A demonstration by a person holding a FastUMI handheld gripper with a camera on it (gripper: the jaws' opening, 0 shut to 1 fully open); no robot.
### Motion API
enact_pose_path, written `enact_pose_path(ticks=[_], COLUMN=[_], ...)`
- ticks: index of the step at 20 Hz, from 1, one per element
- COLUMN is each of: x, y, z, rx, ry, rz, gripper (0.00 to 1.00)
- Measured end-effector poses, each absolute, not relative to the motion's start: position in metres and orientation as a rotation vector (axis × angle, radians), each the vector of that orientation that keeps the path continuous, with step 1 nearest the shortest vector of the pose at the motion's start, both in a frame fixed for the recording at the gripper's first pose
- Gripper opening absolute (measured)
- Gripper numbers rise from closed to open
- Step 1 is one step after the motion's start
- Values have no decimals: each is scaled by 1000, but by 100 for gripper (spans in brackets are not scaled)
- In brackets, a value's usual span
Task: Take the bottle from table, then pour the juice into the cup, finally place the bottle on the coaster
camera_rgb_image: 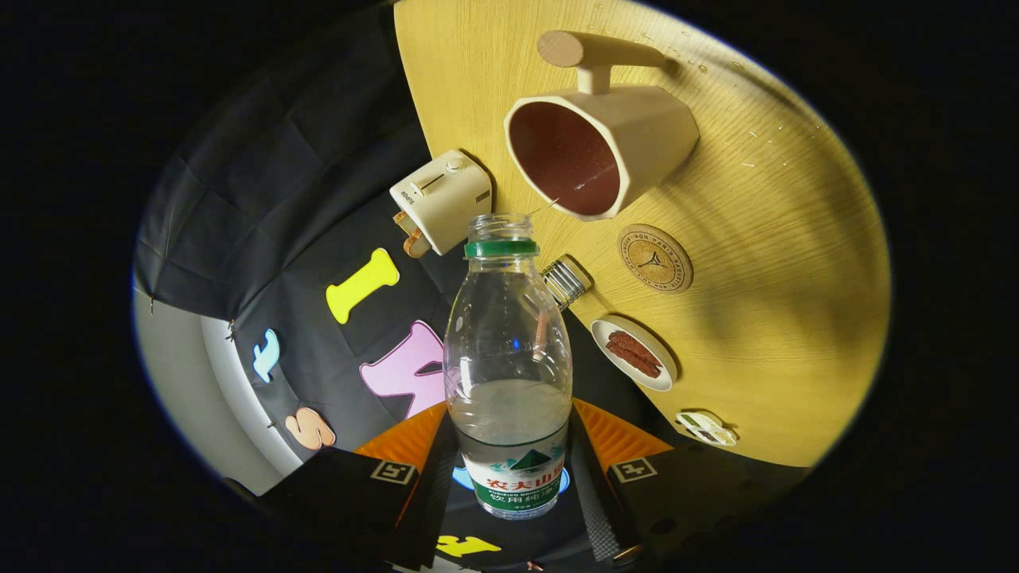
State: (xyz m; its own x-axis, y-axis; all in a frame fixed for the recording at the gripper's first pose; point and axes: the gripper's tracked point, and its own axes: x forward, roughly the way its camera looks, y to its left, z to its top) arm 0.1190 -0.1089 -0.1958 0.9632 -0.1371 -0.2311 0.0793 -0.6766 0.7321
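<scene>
My gripper (513, 469) is shut on a clear plastic bottle (508, 358) with a green neck ring and no cap; both fingers press on its labelled lower part. The view is rolled, so the wooden table (780, 263) stands steeply on edge. The bottle holds a little clear liquid, and its open mouth points toward the cream cup (601, 151) with a dark red inside and a wooden-tipped handle. A thin stream runs from the mouth to the cup's rim. The round cork coaster (655, 258) lies on the table just beyond the bottle, beside the cup.
A small cream toaster (440, 199) with toast in it stands at the table's edge. A ribbed glass jar (566, 280), a white dish with red-brown strips (634, 353) and a small packet (705, 427) lie along that edge. Water drops dot the table past the cup.
</scene>
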Motion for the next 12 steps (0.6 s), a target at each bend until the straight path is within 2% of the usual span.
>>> enact_pose_path(ticks=[12], x=[116], y=[-123], z=[-190], rx=[2345], ry=[-81], rz=[-355], gripper=[73])
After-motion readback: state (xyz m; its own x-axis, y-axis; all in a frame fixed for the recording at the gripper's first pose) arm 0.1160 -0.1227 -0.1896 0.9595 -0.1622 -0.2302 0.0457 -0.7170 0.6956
